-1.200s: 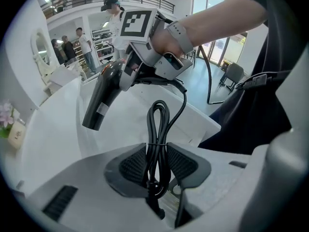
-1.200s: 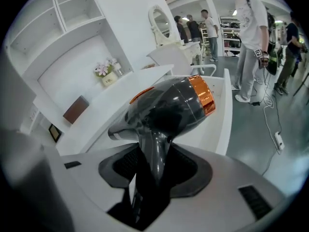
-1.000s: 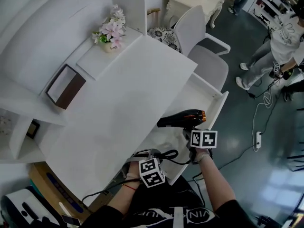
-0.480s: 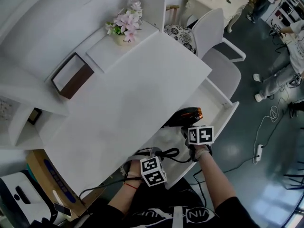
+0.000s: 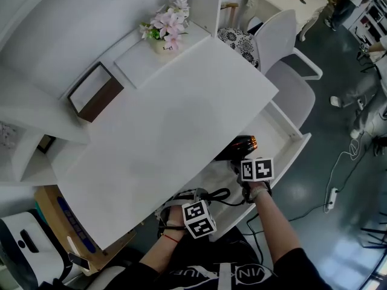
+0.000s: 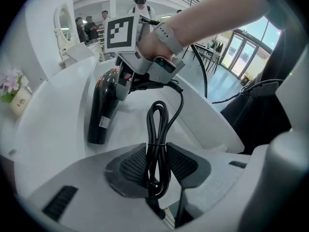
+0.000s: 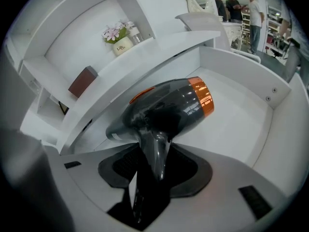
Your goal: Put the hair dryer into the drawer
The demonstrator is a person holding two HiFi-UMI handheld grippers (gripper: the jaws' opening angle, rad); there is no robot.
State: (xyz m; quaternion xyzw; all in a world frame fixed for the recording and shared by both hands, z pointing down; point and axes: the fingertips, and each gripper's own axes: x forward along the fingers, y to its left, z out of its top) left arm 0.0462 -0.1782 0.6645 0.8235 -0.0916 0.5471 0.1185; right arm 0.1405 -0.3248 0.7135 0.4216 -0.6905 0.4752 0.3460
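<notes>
Right gripper (image 7: 155, 167) over white drawer (image 7: 234, 124), grey floor (image 5: 338, 240)

Right gripper (image 5: 251, 173) holds the black hair dryer (image 5: 237, 147) over the open drawer (image 5: 278, 132), at the desk (image 5: 169, 132) edge. My left gripper (image 5: 196, 213) sits nearer me, with the black cord (image 5: 211, 194) running between them.

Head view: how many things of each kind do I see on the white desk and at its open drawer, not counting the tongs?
hair dryer: 1
cable bundle: 1
flower pot: 1
brown box: 1
Total: 4
</notes>
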